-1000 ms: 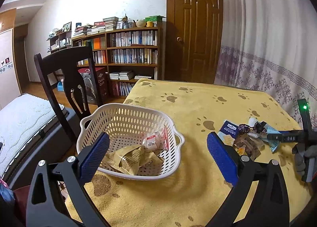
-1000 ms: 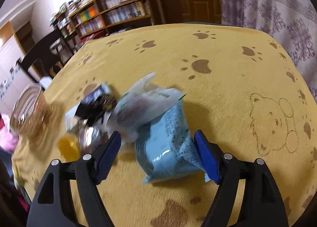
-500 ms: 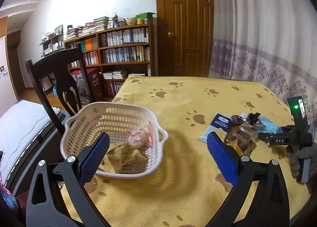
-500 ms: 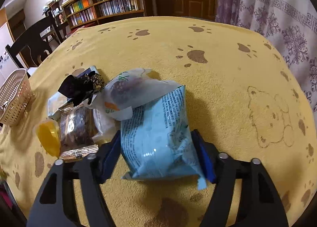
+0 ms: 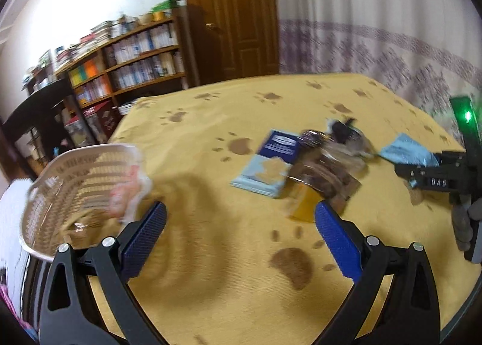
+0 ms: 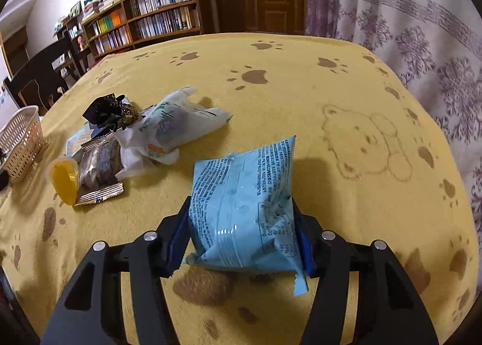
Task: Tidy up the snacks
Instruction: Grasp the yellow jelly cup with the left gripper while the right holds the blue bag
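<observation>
Basket (image 6: 18, 140) of white plastic lattice stands at the far left edge of a table covered by a yellow cloth (image 6: 271, 52) printed with brown paw marks. Just right of it lies a loose pile of snacks: a small yellow jelly cup (image 6: 62, 177) on its side, touching a brown wrapped bar (image 6: 98, 168), with a dark crinkled wrapper (image 6: 105, 110) behind them and a white bag with green lettering (image 6: 177, 126) leaning against the pile. A flat dark blue packet (image 5: 268, 162) lies at the pile's left side in the left wrist view, which is blurred. There the left gripper (image 5: 238, 236) hangs above bare cloth, its blue pads spread wide and holding nothing. Further right, apart from the pile, the right gripper (image 6: 241, 239) pinches a light blue snack bag (image 6: 244, 203) between its pads, the bag's printed back facing up.
</observation>
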Action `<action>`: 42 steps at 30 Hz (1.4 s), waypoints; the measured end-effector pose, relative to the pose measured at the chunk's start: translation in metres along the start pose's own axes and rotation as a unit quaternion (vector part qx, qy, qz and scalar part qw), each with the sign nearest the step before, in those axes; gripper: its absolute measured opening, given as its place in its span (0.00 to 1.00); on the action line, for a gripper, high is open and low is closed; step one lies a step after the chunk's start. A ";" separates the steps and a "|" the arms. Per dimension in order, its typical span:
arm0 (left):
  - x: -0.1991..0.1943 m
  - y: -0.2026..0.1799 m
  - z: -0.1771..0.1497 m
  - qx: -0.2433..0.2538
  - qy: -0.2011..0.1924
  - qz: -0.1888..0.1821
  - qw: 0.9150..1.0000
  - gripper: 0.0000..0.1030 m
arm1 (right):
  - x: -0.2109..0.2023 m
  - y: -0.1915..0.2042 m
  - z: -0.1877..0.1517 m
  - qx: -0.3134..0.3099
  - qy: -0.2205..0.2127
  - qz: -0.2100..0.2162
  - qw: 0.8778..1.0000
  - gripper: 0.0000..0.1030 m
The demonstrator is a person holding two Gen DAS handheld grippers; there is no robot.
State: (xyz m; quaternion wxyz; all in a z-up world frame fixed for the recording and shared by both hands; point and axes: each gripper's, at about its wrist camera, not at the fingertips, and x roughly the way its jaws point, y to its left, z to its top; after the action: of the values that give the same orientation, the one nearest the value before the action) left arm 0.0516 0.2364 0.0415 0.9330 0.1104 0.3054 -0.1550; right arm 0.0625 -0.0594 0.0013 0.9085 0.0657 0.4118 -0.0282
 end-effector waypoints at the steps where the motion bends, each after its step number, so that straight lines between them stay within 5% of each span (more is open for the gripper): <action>1: 0.006 -0.009 -0.001 0.013 0.004 -0.007 1.000 0.97 | -0.001 -0.003 -0.002 0.006 -0.002 0.005 1.000 0.57; 7: 0.031 -0.044 -0.004 0.077 0.019 -0.024 0.997 0.97 | -0.001 -0.005 -0.003 0.011 -0.005 0.018 1.000 0.57; 18: 0.064 -0.052 0.000 0.111 0.049 -0.026 0.992 0.88 | -0.004 -0.007 -0.005 0.016 -0.007 0.030 0.999 0.57; 25: 0.076 -0.052 -0.003 0.113 0.064 -0.048 0.990 0.82 | -0.004 -0.007 -0.005 0.016 -0.007 0.030 0.999 0.58; 32: 0.075 -0.057 -0.002 0.112 0.067 -0.089 0.987 0.47 | -0.004 -0.007 -0.005 0.016 -0.007 0.031 0.999 0.58; 42: 0.057 -0.040 -0.002 0.048 0.048 -0.088 0.994 0.44 | -0.004 -0.005 -0.007 0.018 -0.008 0.035 0.999 0.58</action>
State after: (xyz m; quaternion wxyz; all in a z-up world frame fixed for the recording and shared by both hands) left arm 0.0803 0.1875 0.0007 0.8936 0.1350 0.3509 -0.2453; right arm 0.0546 -0.0637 -0.0009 0.9108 0.0957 0.4016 -0.0042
